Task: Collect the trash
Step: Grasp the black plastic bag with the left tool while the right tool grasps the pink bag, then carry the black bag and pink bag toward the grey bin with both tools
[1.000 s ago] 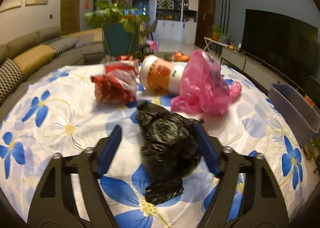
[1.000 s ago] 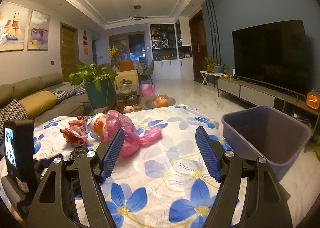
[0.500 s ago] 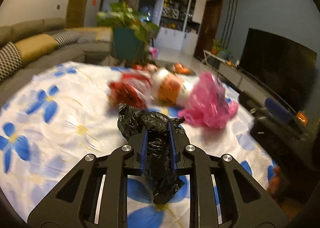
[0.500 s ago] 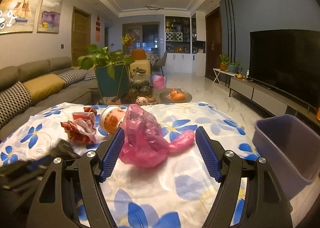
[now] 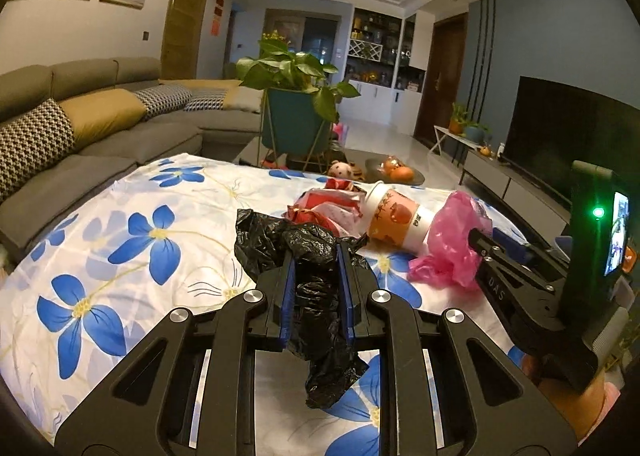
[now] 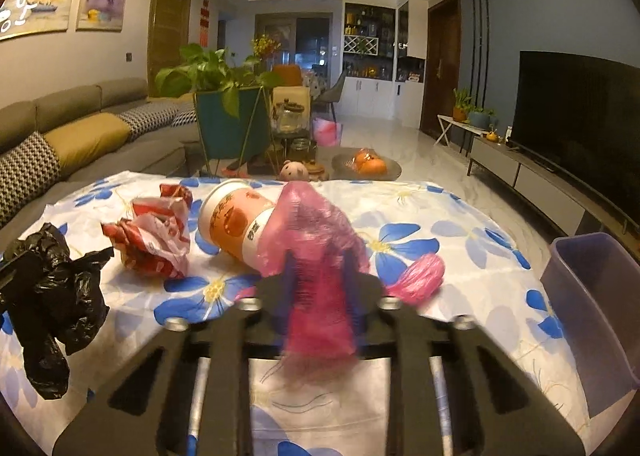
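On the flowered tablecloth (image 5: 120, 216), your left gripper (image 5: 316, 268) pinches the black bag (image 5: 280, 240); your right gripper (image 6: 318, 272) has just closed on the pink bag (image 6: 316, 224), beside the paper cup (image 6: 236, 220).

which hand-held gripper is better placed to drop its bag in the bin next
Right, probably. The right hand-held gripper is shut on the pink bag, and the purple bin sits just to its right. The left hand-held gripper, holding the black bag, is farther away.
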`<action>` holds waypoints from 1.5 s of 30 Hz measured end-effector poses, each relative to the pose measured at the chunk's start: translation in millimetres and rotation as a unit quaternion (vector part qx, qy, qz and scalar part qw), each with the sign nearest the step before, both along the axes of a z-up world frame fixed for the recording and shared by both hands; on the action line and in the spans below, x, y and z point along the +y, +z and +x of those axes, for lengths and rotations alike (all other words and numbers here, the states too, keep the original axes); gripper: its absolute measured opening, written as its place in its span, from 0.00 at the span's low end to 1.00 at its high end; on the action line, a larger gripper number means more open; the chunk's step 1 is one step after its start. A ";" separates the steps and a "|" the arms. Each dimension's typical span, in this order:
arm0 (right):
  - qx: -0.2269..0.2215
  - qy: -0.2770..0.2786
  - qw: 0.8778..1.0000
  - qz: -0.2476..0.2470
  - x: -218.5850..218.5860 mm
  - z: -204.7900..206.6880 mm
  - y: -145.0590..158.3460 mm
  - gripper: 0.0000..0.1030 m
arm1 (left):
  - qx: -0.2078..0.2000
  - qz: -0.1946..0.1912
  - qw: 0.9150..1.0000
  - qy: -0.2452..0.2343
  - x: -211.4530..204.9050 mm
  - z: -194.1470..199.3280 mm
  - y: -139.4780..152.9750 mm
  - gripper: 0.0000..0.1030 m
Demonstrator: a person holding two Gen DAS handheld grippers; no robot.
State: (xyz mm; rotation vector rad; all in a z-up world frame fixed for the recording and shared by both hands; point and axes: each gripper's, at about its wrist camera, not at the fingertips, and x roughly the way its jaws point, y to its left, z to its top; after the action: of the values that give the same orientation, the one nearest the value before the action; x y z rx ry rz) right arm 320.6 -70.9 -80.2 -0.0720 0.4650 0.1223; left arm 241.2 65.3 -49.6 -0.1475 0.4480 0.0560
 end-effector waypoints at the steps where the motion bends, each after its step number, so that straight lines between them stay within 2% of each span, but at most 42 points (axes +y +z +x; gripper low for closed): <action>1: -0.001 0.000 1.000 -0.001 -0.3 -1.0 -0.1 0.10 | 0.000 0.001 1.000 -0.001 0.1 -0.8 -0.1 0.18; 4: -0.008 -0.002 1.000 0.001 -3.2 -7.8 2.2 0.05 | -0.001 0.000 1.000 -0.002 -0.1 -1.9 0.0 0.18; 8: -0.026 -0.010 1.000 0.010 -12.5 -23.1 10.0 0.04 | -0.005 0.004 1.000 -0.001 -0.8 -6.5 0.8 0.18; 18: -0.076 -0.011 0.996 0.038 -42.4 -94.0 35.7 0.04 | -0.020 0.009 1.000 -0.009 -13.1 -29.6 9.3 0.18; 27: -0.098 -0.014 0.994 0.046 -65.3 -153.3 40.6 0.03 | -0.031 0.019 0.999 -0.028 -38.0 -59.8 13.9 0.18; 45: -0.121 -0.053 0.990 0.055 -107.2 -182.9 52.9 0.03 | -0.045 0.043 0.996 -0.067 -87.8 -74.8 26.3 0.18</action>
State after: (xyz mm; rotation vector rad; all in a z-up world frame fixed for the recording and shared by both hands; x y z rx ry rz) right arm 137.7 -178.1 -27.4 0.0449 0.2176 0.0341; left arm 166.4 -22.5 -23.3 -0.0343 0.3639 -0.0628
